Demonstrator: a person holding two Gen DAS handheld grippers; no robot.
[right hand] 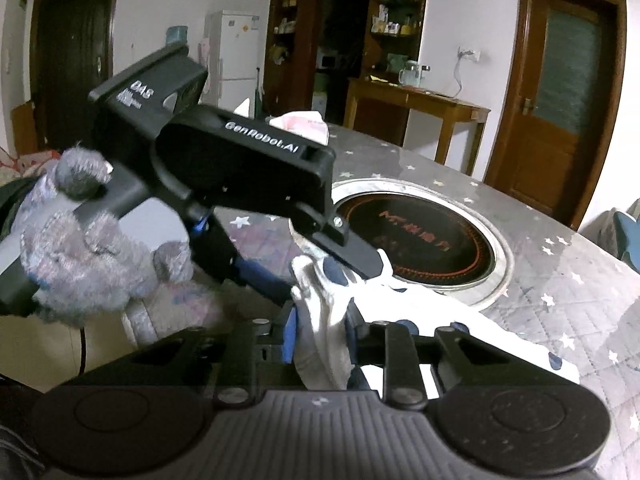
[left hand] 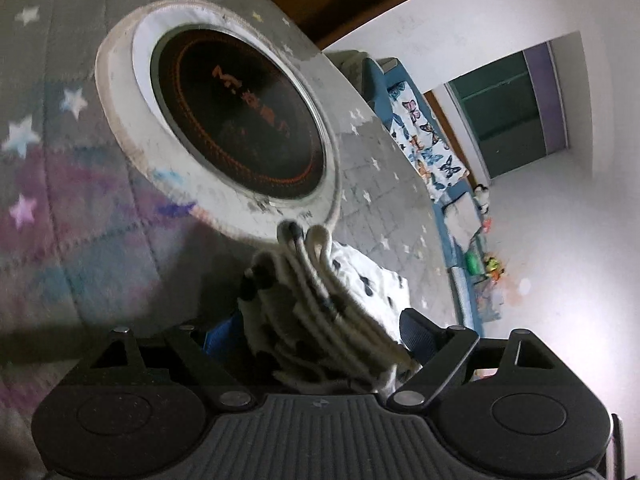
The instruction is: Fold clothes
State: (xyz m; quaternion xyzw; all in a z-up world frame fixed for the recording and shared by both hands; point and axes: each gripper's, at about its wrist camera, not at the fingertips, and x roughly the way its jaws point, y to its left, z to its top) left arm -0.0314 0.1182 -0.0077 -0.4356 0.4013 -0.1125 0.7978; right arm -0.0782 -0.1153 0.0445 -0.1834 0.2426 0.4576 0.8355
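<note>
A white garment with dark dots (right hand: pixel 420 304) lies bunched on the grey star-patterned table cover (right hand: pixel 560 280), next to the round black hob (right hand: pixel 420 236). My right gripper (right hand: pixel 320 336) is shut on a gathered fold of it, blue pads pressing from both sides. In the right wrist view my left gripper (right hand: pixel 330 278) comes in from the left, held by a grey gloved hand (right hand: pixel 80 248). In the left wrist view the left gripper (left hand: pixel 320 320) stands wide, with the stacked folds of the garment (left hand: pixel 344 292) between its fingers. I see no clear squeeze there.
The hob (left hand: pixel 240 120) is set in a white ring in the middle of the table. A pink and white cloth (right hand: pixel 304 124) lies at the far table edge. Behind are a wooden side table (right hand: pixel 416 100), a fridge (right hand: pixel 236 56) and a butterfly-print bench (left hand: pixel 428 148).
</note>
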